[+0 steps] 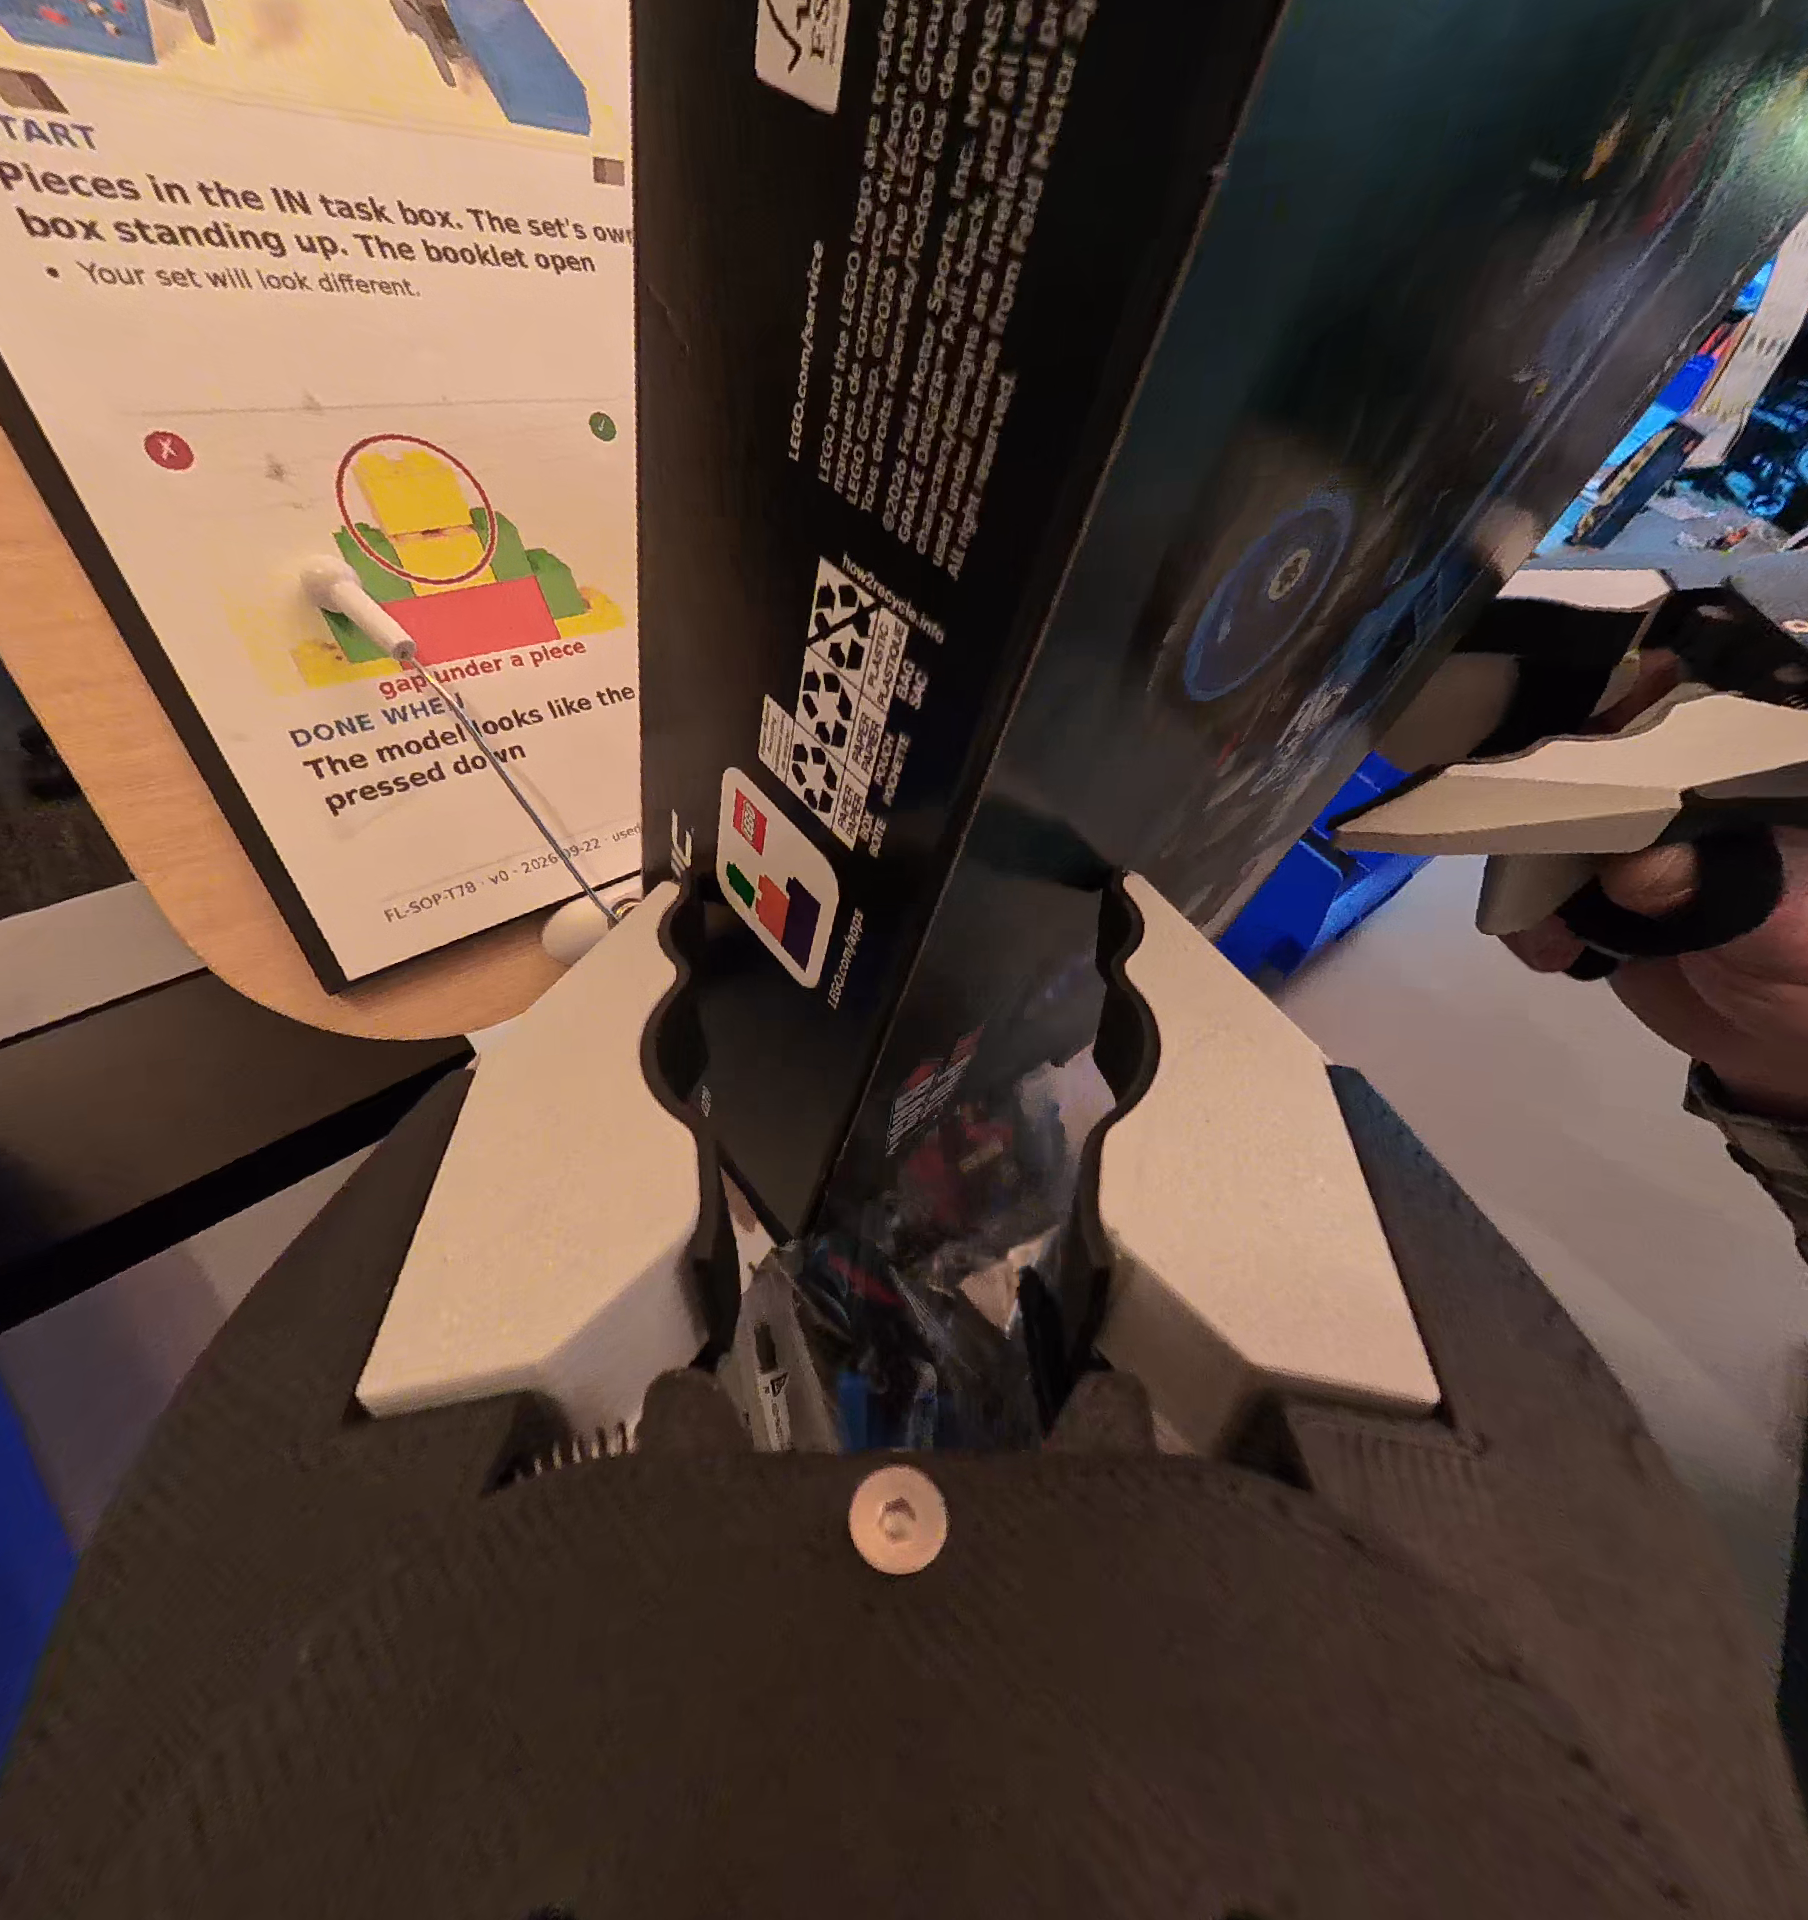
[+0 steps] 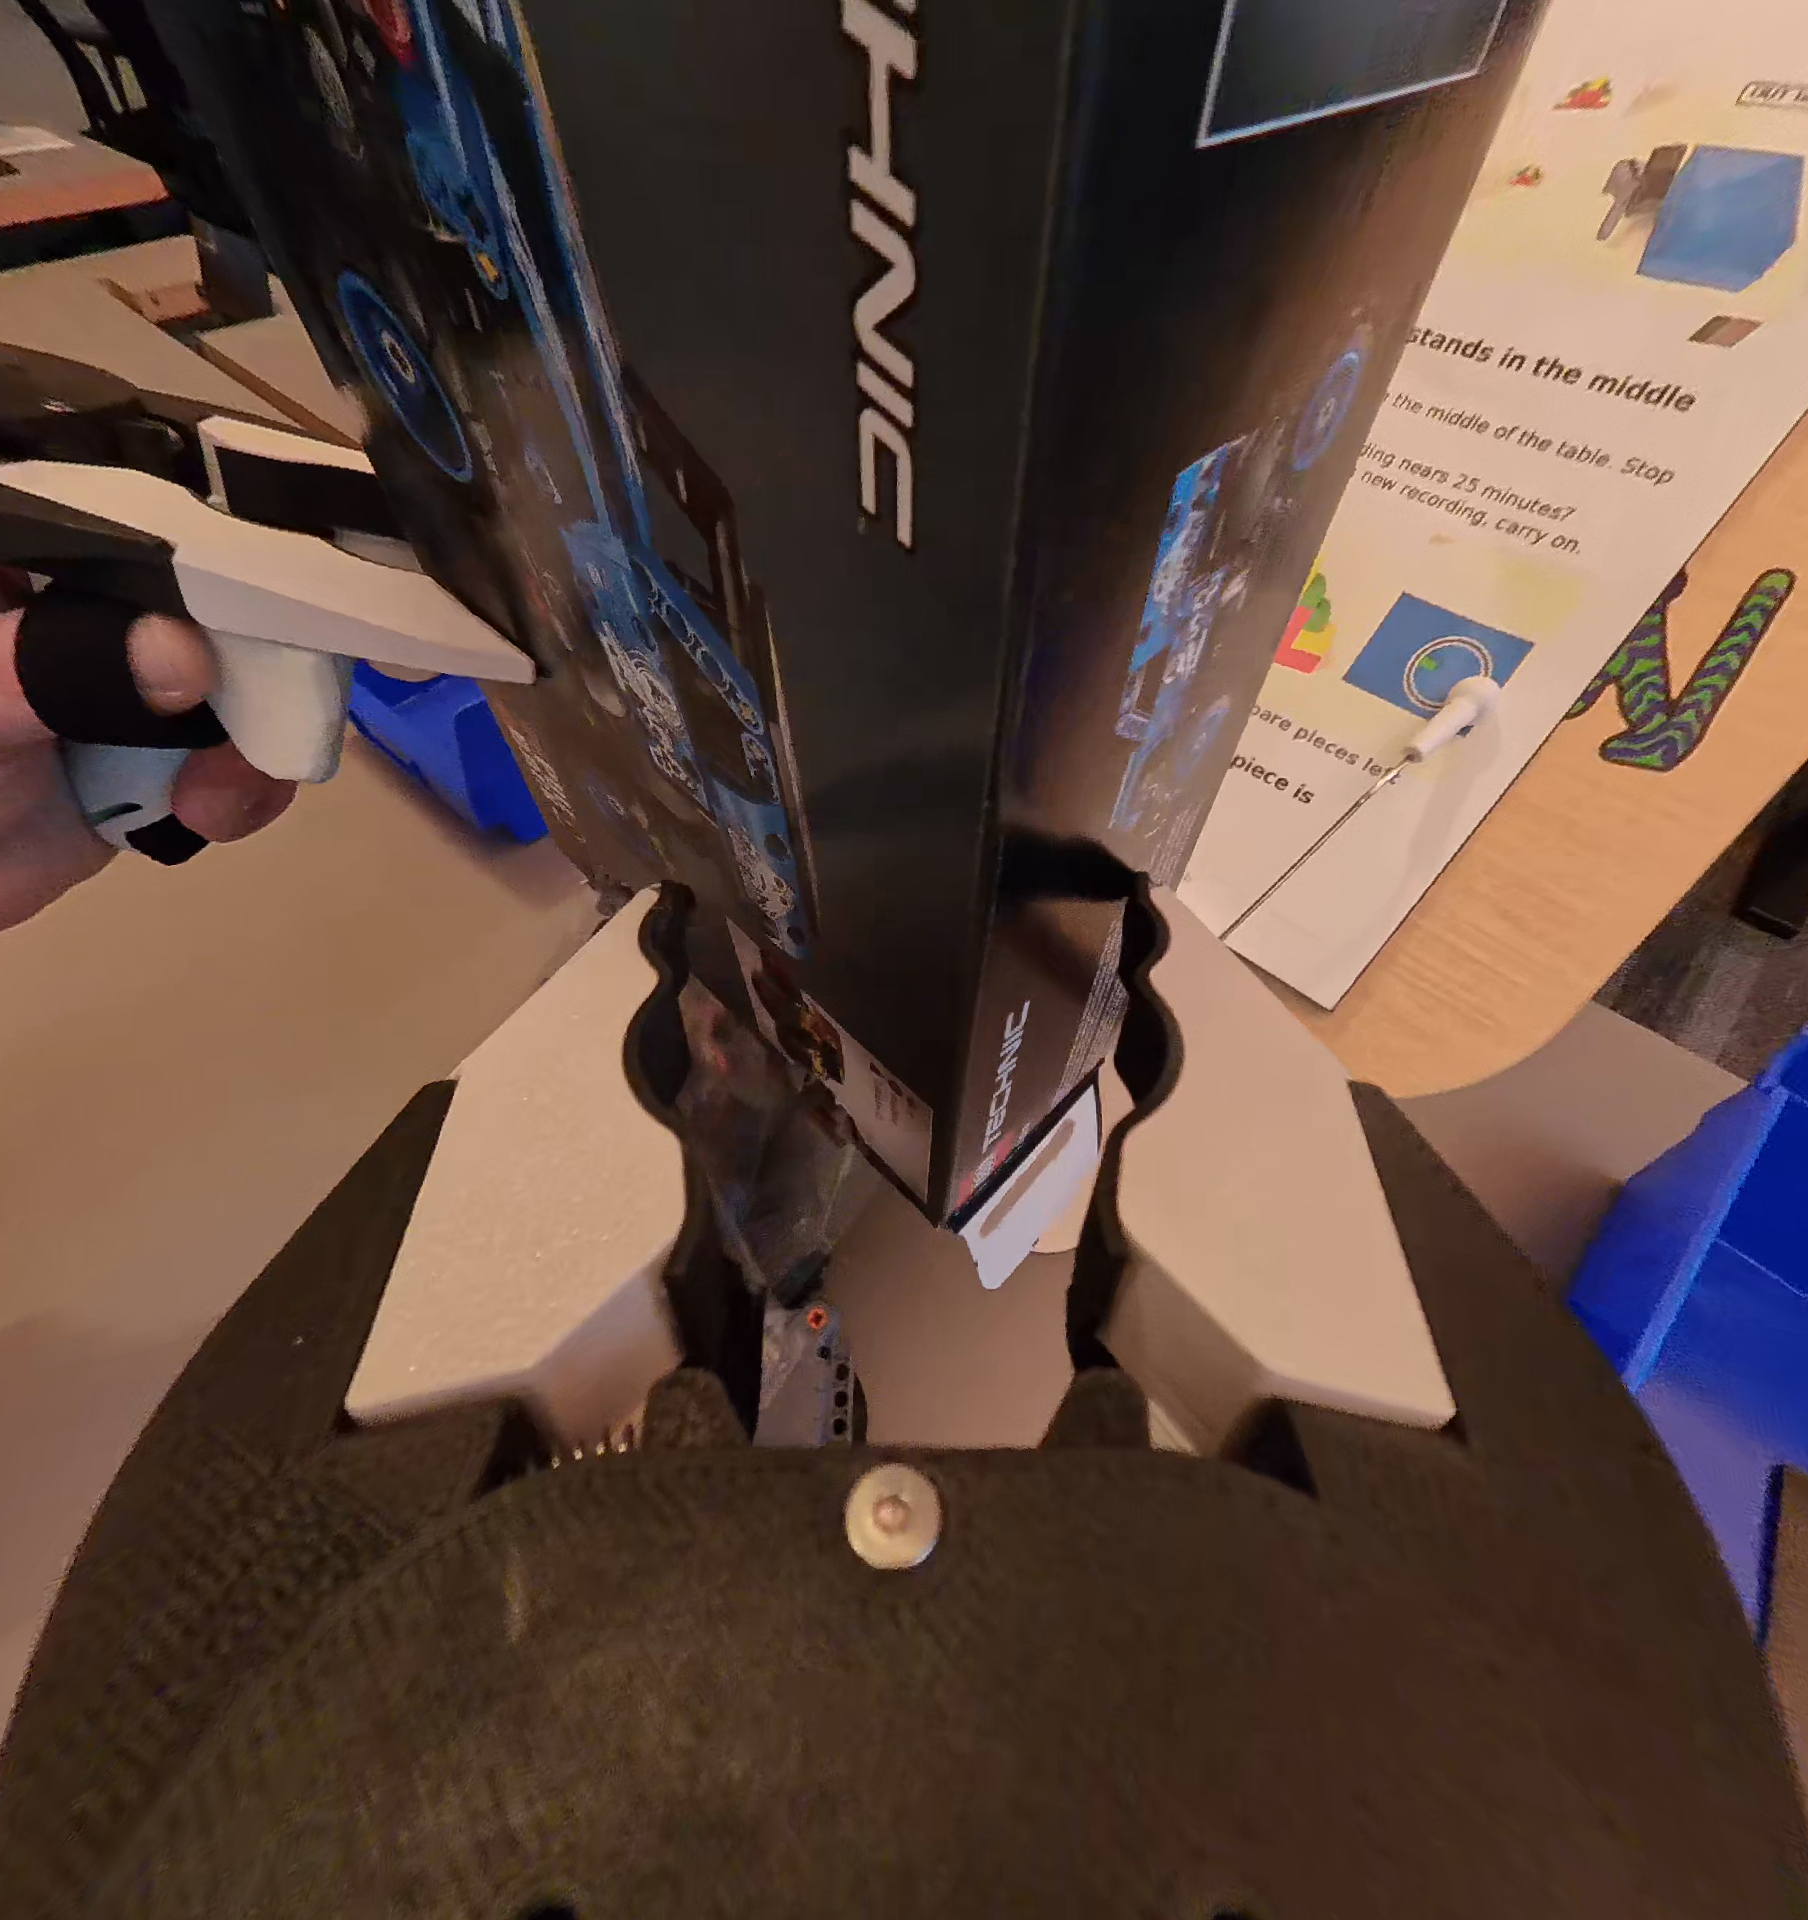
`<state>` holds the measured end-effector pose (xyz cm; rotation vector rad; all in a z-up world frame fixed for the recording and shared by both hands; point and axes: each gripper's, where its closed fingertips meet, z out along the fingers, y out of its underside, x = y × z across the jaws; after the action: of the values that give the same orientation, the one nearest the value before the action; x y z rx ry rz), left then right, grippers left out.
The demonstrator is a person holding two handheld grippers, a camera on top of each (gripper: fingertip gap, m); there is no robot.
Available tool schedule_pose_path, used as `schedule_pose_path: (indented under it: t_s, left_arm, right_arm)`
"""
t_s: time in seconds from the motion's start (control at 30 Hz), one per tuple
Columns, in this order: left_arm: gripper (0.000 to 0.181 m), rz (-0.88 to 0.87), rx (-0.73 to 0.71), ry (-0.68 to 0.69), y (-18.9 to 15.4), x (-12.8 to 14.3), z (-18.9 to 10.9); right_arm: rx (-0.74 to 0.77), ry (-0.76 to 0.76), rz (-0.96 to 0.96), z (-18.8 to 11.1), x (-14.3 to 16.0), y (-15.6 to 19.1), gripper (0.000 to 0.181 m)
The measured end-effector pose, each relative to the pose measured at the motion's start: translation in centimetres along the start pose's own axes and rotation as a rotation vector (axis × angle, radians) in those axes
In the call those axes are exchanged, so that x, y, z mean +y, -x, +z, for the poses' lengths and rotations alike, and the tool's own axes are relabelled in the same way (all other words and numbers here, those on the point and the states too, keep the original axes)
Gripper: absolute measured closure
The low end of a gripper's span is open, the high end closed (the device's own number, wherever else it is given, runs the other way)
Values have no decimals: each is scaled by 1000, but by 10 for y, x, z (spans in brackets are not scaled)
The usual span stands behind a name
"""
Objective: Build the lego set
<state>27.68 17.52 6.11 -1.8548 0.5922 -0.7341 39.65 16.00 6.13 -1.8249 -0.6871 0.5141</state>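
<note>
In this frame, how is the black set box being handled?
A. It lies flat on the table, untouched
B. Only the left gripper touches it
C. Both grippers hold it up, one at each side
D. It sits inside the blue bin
C: the black set box stands tall between the left gripper and the right gripper, each at an opposite side.

Glossy black printed cardboard lego box (image 1: pixel 941 520), reflecting light. The left gripper (image 1: pixel 895 1049) has matt, finely grained pale grey plastic fingers (image 1: pixel 557 1164) on a rough, layered black plastic body with a shiny metal screw (image 1: pixel 897 1519). Smooth matt pale worktop (image 2: pixel 204 1039); wood-grain board (image 2: pixel 1565 831) bearing a paper sheet (image 1: pixel 287 436); glossy blue plastic bin (image 2: pixel 1752 1247).
</note>
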Motion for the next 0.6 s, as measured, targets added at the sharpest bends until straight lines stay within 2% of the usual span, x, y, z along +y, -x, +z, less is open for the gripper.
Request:
schedule_pose_path:
  t_s: [0.6]
  left_arm:
    - [107,77,-13,-70,-19,-34,-15]
  right_arm:
    - [19,-37,-58,-19,-27,3,99]
